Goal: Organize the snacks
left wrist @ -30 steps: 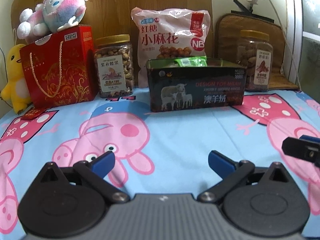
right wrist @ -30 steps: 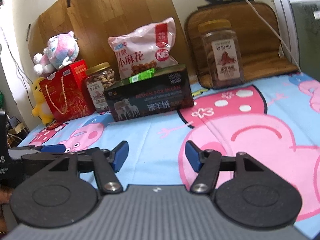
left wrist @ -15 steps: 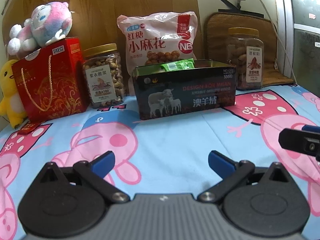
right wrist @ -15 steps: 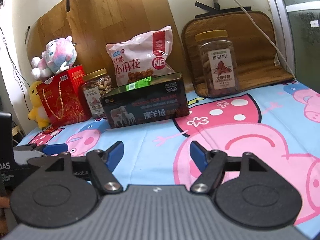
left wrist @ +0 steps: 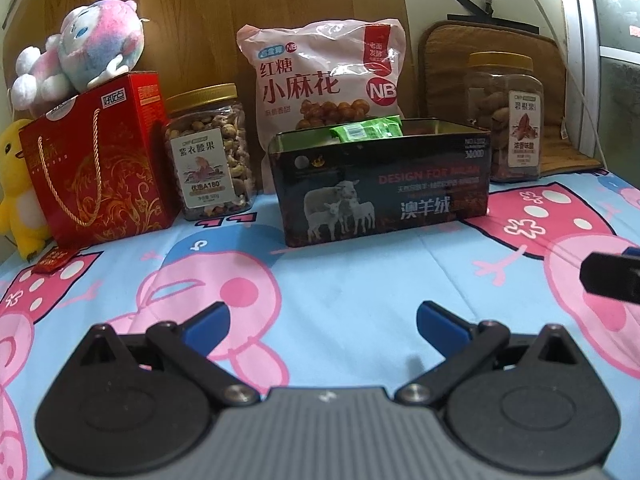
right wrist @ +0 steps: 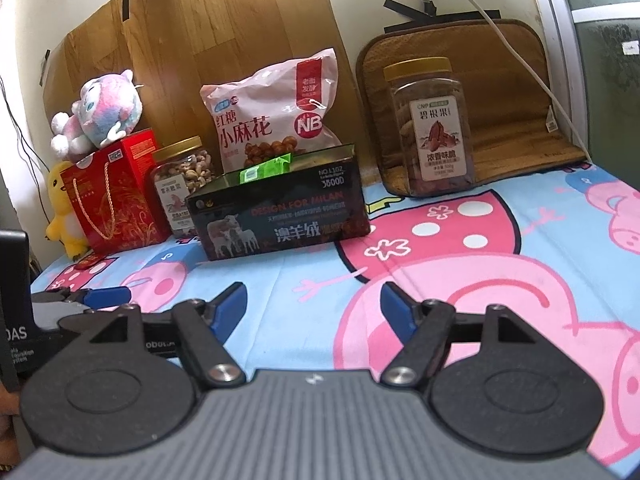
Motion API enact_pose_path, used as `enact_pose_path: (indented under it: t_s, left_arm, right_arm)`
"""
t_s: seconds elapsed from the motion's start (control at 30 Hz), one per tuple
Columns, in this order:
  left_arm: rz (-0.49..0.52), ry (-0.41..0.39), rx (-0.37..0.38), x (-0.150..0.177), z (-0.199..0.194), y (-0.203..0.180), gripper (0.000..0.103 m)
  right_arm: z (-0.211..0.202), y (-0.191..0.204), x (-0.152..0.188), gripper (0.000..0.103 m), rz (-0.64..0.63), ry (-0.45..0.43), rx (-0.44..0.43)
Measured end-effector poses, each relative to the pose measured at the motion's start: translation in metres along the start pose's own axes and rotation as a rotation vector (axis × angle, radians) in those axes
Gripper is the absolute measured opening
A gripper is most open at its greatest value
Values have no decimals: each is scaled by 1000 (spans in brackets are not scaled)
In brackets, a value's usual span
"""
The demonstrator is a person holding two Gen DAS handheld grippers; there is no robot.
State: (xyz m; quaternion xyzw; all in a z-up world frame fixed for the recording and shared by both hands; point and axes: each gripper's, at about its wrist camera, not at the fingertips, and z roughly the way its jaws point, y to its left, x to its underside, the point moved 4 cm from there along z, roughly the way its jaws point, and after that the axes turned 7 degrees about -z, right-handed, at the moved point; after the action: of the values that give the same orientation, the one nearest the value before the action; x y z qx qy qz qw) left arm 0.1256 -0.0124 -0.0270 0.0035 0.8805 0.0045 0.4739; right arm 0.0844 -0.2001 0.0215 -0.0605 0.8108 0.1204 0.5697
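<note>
A dark open tin box (left wrist: 380, 184) with sheep printed on it stands on the cartoon-pig cloth, with a green snack packet (left wrist: 366, 130) sticking out of its top. It also shows in the right wrist view (right wrist: 280, 216), with the packet (right wrist: 266, 168). Behind it leans a pink snack bag (left wrist: 324, 76). A cashew jar (left wrist: 210, 152) stands to its left and a pecan jar (left wrist: 506, 116) to its right. My left gripper (left wrist: 322, 322) is open and empty, well short of the box. My right gripper (right wrist: 312, 304) is open and empty too.
A red gift bag (left wrist: 98, 164) with a pink plush toy (left wrist: 84, 48) on top stands far left, beside a yellow duck toy (left wrist: 16, 184). A small red packet (left wrist: 52, 260) lies on the cloth. A brown mat (right wrist: 500, 92) leans on the back wall.
Both grippers have drawn back and tilted slightly, so the box and snacks sit a little farther off and more level in view. Both stay open and empty.
</note>
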Motion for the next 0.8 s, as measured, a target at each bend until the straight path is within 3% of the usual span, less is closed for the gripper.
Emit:
enact_pose_path:
  t_s: [0.4, 0.8]
  left_arm:
    - [-27, 24, 23, -1, 6, 5, 103]
    - [3, -8, 0, 0, -4, 1, 103]
  right_arm:
    - [8, -1, 0, 77, 8, 14, 4]
    - [8, 6, -3, 77, -13, 7, -6]
